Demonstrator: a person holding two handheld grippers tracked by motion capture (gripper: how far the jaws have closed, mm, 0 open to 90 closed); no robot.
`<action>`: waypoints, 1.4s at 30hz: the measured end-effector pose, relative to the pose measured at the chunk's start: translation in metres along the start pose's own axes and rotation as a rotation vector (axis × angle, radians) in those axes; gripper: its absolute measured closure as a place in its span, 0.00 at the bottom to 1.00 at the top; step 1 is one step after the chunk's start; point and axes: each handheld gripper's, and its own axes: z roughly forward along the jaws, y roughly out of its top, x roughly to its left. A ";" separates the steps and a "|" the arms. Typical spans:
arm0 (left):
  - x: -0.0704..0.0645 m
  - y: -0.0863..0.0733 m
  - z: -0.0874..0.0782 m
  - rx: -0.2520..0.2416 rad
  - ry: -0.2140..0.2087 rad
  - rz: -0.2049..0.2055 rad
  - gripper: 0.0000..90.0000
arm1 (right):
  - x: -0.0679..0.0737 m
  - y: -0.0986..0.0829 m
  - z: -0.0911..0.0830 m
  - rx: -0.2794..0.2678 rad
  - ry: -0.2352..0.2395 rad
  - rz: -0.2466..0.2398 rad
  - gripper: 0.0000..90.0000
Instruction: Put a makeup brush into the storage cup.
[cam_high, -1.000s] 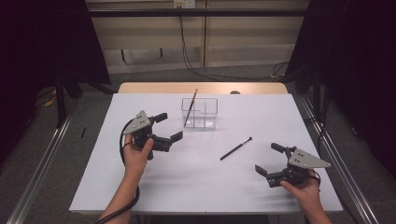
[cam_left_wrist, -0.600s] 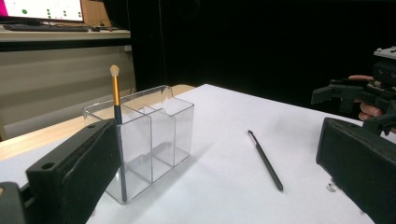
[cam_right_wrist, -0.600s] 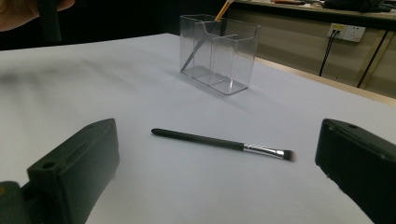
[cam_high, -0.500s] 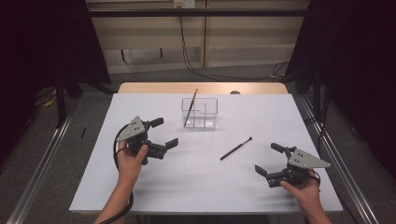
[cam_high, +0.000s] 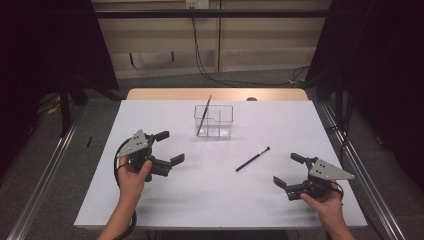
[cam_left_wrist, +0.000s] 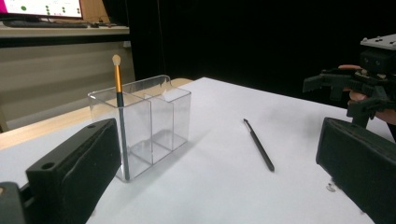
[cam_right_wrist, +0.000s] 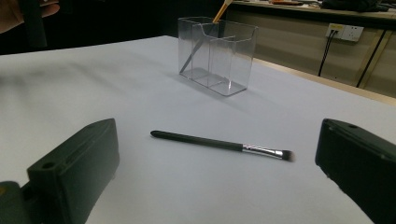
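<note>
A clear plastic organizer (cam_high: 220, 125) stands at the table's far middle, and a thin brush with a gold ferrule (cam_high: 204, 115) leans in its left compartment. On the white table (cam_high: 200, 200), right of centre, lies a black brush (cam_high: 252, 159). My left gripper (cam_high: 170, 147) is open and empty, left of and nearer than the organizer (cam_left_wrist: 154, 121). My right gripper (cam_high: 288, 170) is open and empty too, just right of the black brush (cam_right_wrist: 219, 143). That black brush (cam_left_wrist: 259, 144) lies between both grippers. The gold-ferrule brush (cam_left_wrist: 120, 107) stands upright in the left gripper view.
The white sheet covers a wooden table whose far edge (cam_high: 215, 94) shows bare. Metal rails (cam_high: 45, 170) run along both sides. Cables (cam_high: 200, 55) hang at the back wall. The other hand's gripper (cam_left_wrist: 359, 86) shows far right in the left gripper view.
My left gripper has drawn back from the organizer, toward the person and slightly left, still open. The right gripper and both brushes have stayed put.
</note>
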 end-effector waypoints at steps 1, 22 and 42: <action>0.000 0.000 -0.001 0.003 0.000 -0.001 0.00 | 0.000 0.000 0.000 -0.001 -0.001 -0.001 0.00; 0.000 -0.003 -0.026 0.017 0.036 0.027 0.00 | 0.001 0.001 0.000 -0.005 0.000 -0.001 0.00; -0.003 -0.009 -0.043 0.035 0.041 0.029 0.00 | 0.002 0.001 0.002 -0.005 0.002 0.002 0.00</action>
